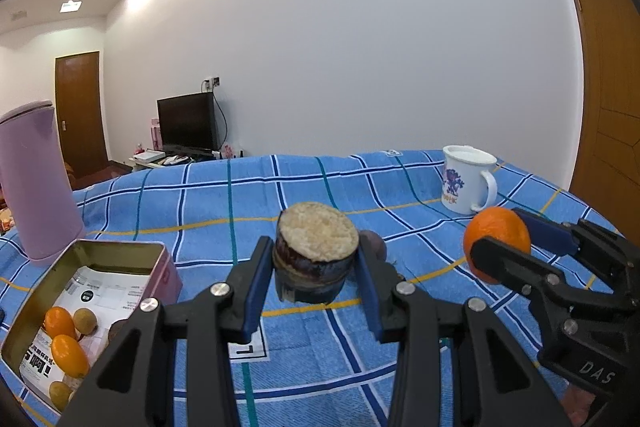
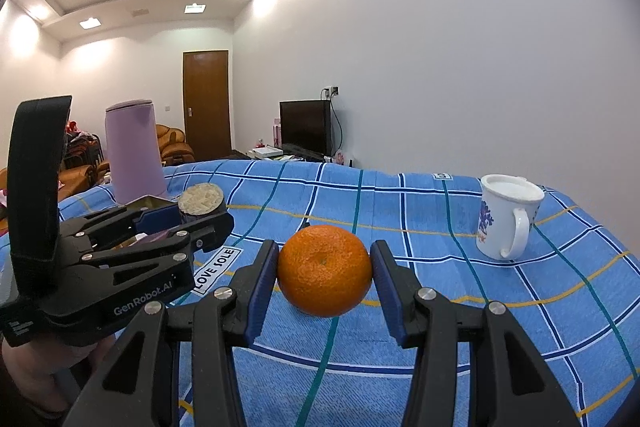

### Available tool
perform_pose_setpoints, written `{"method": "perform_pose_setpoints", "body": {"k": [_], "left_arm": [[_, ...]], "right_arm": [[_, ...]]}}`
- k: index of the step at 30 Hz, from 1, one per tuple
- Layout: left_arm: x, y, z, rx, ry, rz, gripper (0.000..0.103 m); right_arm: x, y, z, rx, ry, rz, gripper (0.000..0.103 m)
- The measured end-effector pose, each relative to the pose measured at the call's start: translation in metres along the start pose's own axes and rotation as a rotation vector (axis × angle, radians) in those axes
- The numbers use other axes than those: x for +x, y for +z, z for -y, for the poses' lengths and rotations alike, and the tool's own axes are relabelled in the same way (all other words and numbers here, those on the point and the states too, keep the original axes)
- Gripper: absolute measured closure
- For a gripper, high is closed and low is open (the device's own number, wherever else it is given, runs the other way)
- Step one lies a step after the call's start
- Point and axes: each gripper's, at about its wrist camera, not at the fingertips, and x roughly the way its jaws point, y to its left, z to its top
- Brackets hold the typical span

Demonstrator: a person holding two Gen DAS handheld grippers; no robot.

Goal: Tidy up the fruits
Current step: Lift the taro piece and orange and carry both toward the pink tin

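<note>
The orange (image 2: 325,270) sat centre frame in the right wrist view, pinched between the pads of the right tool (image 2: 325,277) and lifted just above the blue checked cloth (image 2: 400,203). In the left wrist view the left tool (image 1: 316,267) pinched a dark cut chunk (image 1: 316,247) with a pale top, also centre frame. At lower left stood the open tin (image 1: 120,255), already holding several small orange and brown fruits (image 1: 66,343). A dark round fruit (image 1: 376,243) lay behind the chunk. Judging by this, the sorting was partway: both held pieces and that fruit remained outside the tin. A mug (image 2: 506,215) stood at right.
</note>
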Motion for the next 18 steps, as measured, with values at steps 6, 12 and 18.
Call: {"method": "perform_pose_setpoints", "body": {"k": [6,12,18], "left_arm": [[-0.0016,-0.0003,0.0010,0.003,0.003,0.008,0.061],[-0.0016,-0.0001,0.0010,0.007,0.003,0.004,0.061],[-0.0021,0.0001,0.0006,0.007,0.005,-0.003,0.061]], "right_arm": [[-0.0024,-0.0006,0.0000,-0.002,-0.001,0.010,0.054],[-0.0045,-0.0007,-0.0008,-0.005,-0.003,0.019,0.054],[-0.0051,0.0000,-0.0008,-0.008,-0.003,0.022,0.054]]}}
